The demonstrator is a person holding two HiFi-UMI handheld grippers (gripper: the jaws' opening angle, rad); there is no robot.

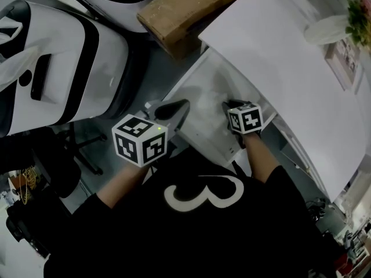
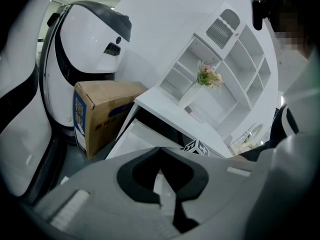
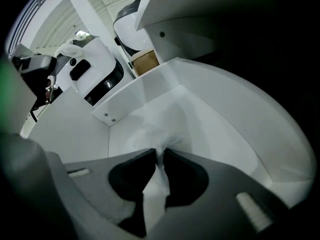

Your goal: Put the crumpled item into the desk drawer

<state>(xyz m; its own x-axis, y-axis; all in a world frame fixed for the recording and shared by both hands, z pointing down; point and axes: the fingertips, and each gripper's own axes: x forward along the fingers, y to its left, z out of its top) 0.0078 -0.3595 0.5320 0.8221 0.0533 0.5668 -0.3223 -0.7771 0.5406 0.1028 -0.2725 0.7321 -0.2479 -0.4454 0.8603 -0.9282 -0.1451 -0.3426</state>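
The white desk drawer (image 1: pixel 200 135) stands pulled out under the white desk top (image 1: pixel 278 57). Inside it my right gripper (image 1: pixel 233 106) is shut on the crumpled item (image 3: pixel 161 133), a thin clear-white wad of plastic pinched between the pads and spreading out onto the drawer floor (image 3: pixel 210 129). My left gripper (image 1: pixel 181 108) hangs over the drawer's near left corner. Its jaws meet at the tips with nothing between them (image 2: pixel 160 149). In the left gripper view the drawer (image 2: pixel 131 140) lies just beyond those tips, with the right gripper's marker cube (image 2: pixel 198 147) beside it.
A brown cardboard box (image 1: pixel 185 10) sits on the floor left of the desk, next to a large white and black seat (image 1: pixel 52 62). On the desk stand a vase of flowers (image 1: pixel 348 16) and a small frame (image 1: pixel 345 59). A white shelf unit (image 2: pixel 225 69) rises behind the desk.
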